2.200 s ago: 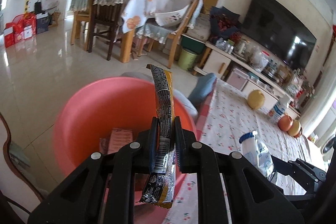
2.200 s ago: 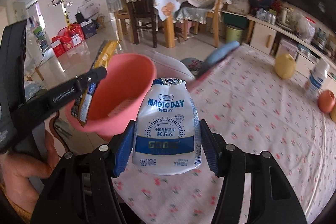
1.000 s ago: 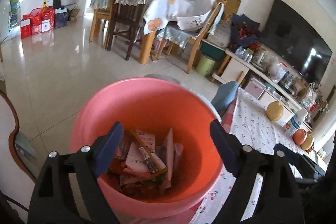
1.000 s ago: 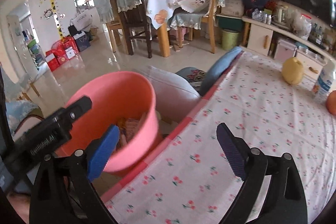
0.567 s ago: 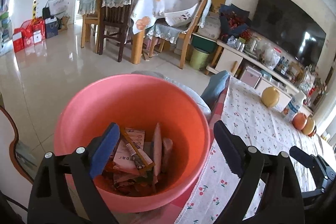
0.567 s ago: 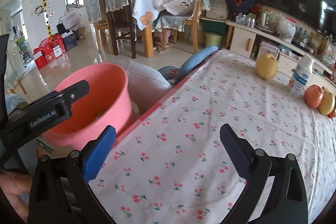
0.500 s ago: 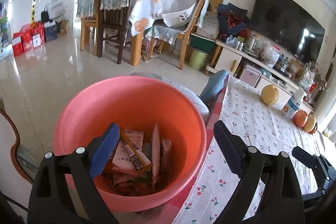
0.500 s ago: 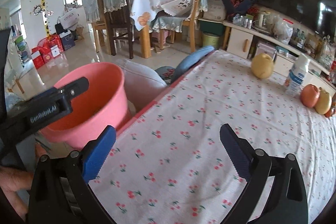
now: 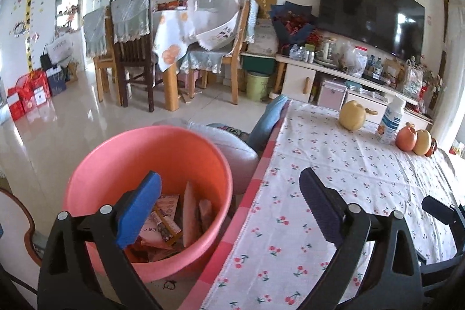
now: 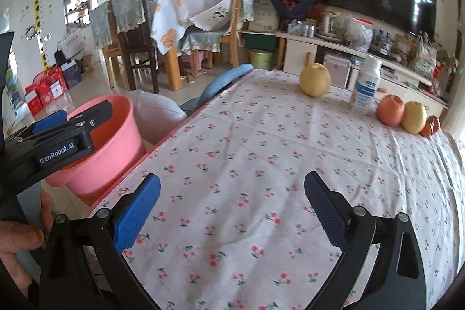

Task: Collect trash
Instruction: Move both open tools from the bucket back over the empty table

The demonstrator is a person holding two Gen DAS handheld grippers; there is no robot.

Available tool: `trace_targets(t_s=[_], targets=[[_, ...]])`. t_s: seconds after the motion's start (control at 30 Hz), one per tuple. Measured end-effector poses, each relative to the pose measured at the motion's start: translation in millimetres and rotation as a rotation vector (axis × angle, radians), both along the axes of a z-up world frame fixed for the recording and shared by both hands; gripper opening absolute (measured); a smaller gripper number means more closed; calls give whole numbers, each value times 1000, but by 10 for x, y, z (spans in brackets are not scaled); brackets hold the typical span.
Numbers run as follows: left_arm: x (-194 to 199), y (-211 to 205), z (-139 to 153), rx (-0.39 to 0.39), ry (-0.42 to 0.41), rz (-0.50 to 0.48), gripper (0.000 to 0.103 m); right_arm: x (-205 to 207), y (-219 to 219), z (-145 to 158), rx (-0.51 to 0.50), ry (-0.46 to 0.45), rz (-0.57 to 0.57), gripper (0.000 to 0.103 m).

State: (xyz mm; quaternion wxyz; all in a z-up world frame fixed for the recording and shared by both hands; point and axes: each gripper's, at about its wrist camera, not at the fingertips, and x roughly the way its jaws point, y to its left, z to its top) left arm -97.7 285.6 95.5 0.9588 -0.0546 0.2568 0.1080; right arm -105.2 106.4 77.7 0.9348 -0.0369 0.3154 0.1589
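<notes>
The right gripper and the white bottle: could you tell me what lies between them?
In the right wrist view, only bare cherry-print tablecloth lies between the open right gripper and the white bottle.

The bucket (image 9: 151,164) stands on the floor (image 9: 58,118) just left of the desk (image 9: 334,164); wrappers (image 9: 174,220) lie in its bottom; a cushioned seat (image 9: 232,147) sits behind it, against the desk's edge; at the desk's far end a pear (image 10: 315,79) stands left of a bottle (image 10: 364,84), with more fruit (image 10: 402,112) to the right of that; the dining table (image 9: 174,42) and chairs (image 9: 130,48) stand well behind, across the floor.
</notes>
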Motion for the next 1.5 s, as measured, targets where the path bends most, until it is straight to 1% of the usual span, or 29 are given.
trace_targets(t_s=[0.13,0.23,0.43,0.7,0.87,1.13,1.23,1.37,1.5], targets=[[-9,-211,38,51,-13,-39,99,-48,-170,5,18,3,-25,98],[-33,-337,74,67,-29,-62,99,-98,-292,11,24,1,-42,98],[-12,-545,94,70,-16,-75,99,-166,-571,-3,39,12,-84,98],[-41,-940,113,104,-20,-128,99,-275,-955,-46,46,20,-132,98],[-35,-1221,115,127,-23,-168,99,-310,-1228,-40,73,31,-172,98],[-23,-1617,98,153,-23,-217,99,-430,-1579,23,66,10,-215,98],[-30,-1766,89,154,-21,-236,99,-465,-1685,41,53,11,-233,98],[-69,-1951,90,159,-22,-260,99,-520,-1838,75,67,11,-241,98],[-146,-2106,110,153,-26,-279,99,-598,-2006,154,58,-16,-277,98]])
